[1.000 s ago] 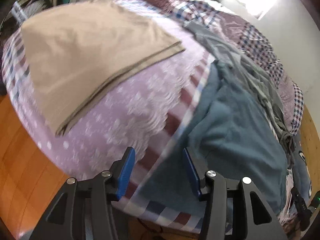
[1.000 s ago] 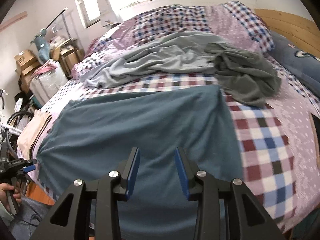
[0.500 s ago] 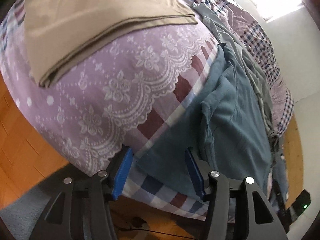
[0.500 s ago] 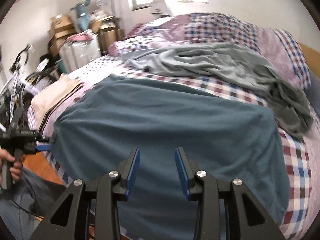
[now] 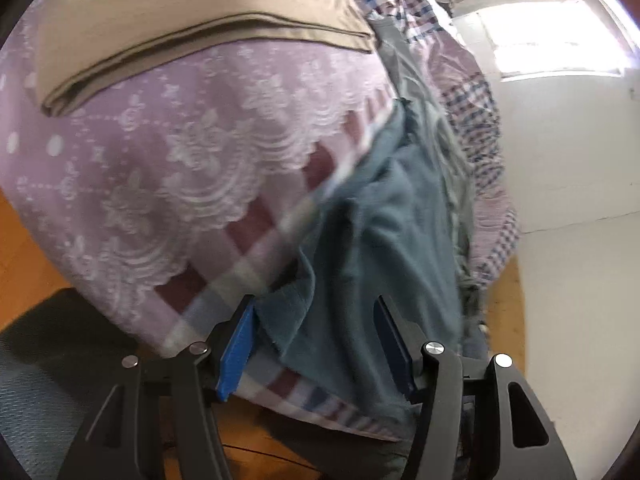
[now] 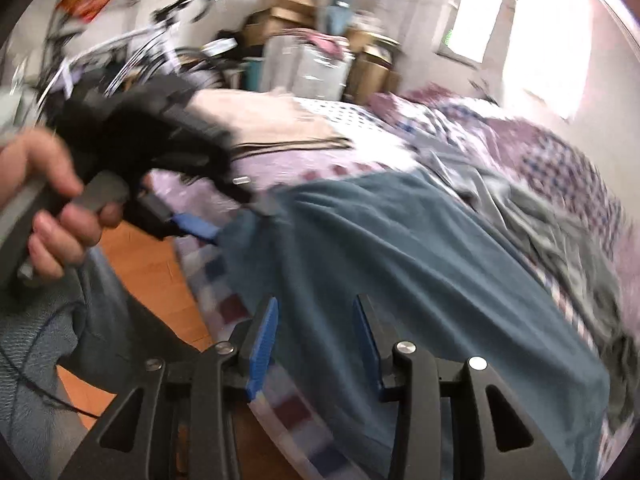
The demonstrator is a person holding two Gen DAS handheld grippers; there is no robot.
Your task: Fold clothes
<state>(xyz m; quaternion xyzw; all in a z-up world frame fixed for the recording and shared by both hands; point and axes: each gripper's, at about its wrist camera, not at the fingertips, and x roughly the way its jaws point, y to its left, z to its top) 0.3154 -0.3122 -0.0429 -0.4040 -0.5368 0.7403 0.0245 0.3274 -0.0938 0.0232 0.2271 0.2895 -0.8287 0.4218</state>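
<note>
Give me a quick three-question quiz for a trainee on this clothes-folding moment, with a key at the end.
1. True or false: the left tool is shut on the teal garment.
2. Which item already lies folded on the bed? A) tan cloth B) grey garment C) teal garment
3. Fill in: the right tool hovers with jaws ___ over the teal garment's near edge.

Key: 1 false, the jaws are apart around its corner; 2 A; 3 open.
</note>
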